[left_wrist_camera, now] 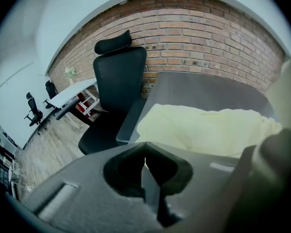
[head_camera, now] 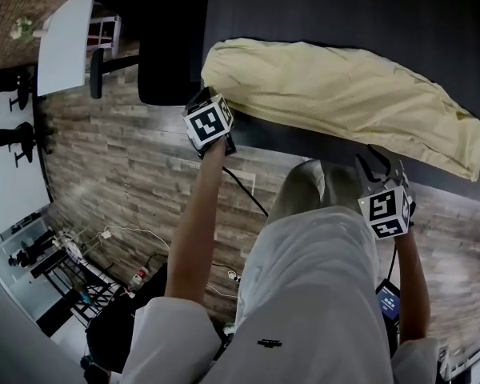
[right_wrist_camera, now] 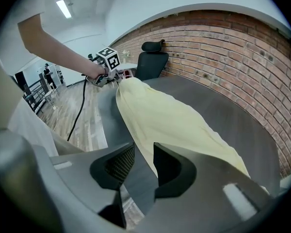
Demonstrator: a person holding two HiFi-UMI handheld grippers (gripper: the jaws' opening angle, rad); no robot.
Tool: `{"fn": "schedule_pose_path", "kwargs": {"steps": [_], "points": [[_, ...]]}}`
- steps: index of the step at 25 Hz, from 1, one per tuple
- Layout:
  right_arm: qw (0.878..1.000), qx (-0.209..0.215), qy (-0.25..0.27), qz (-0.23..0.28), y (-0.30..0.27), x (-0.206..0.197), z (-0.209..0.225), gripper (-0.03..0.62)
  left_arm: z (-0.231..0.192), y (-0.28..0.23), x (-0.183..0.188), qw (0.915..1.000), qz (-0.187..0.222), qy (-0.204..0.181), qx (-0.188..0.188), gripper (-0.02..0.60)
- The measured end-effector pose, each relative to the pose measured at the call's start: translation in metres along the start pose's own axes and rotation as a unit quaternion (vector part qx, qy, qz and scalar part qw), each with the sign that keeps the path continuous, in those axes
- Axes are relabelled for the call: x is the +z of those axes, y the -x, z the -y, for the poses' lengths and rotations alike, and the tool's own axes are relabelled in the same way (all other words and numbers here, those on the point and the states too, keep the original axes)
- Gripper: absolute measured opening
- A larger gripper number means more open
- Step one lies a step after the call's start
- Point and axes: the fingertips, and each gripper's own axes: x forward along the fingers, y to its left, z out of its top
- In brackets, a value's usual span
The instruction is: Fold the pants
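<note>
The left gripper (left_wrist_camera: 145,144) had its fingers clenched tip to tip on the near corner of the pale yellow pants (head_camera: 344,94), and the cloth rose to a small peak where they pinched it. Away from those tips the pants stretched out long on the dark table (head_camera: 320,6), lying along its near edge toward the other hand. The right gripper (right_wrist_camera: 144,147) had its fingers released, with a clear gap between them. Through that gap I could see the table's edge and the side of the pants just past the tips, and neither pad pressed on the cloth. This gripper hung over the table's edge, near the opposite end of the pants. Beyond the left fingers a black office chair (left_wrist_camera: 119,81) stood close against the table's side, and past it ran a brick wall (left_wrist_camera: 208,38). Below both grippers lay a wood-plank floor (head_camera: 120,158), and a black cable (head_camera: 244,190) trailed down from the left one.
</note>
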Motion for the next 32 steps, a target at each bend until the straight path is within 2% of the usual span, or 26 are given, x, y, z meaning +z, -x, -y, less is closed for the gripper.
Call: {"fn": "schedule_pose_path", "kwargs": {"steps": [2, 6, 10, 17, 25, 32], "points": [[1.0, -0.003, 0.0, -0.001, 0.002, 0.002, 0.0, 0.13, -0.008, 0.006, -0.004, 1.0, -0.003, -0.004, 0.005, 0.011], [1.0, -0.012, -0.002, -0.001, 0.008, 0.003, 0.001, 0.13, -0.005, 0.017, -0.006, 0.9998, 0.009, -0.018, 0.002, 0.107], [0.999, -0.028, -0.014, 0.005, 0.015, 0.004, 0.005, 0.13, 0.015, 0.034, -0.004, 0.9991, 0.027, -0.015, -0.029, 0.11], [0.993, -0.078, -0.074, 0.042, 0.042, 0.013, 0.021, 0.064, 0.06, 0.075, -0.008, 0.9954, 0.042, -0.016, -0.085, 0.109], [0.984, -0.11, -0.134, 0.05, 0.081, -0.026, 0.072, 0.049, 0.139, 0.104, -0.013, 0.9907, 0.043, -0.03, -0.125, 0.109], [0.975, -0.128, -0.172, 0.061, 0.127, -0.075, 0.126, 0.046, 0.255, 0.149, -0.029, 0.9793, 0.045, -0.076, -0.182, 0.109]]}}
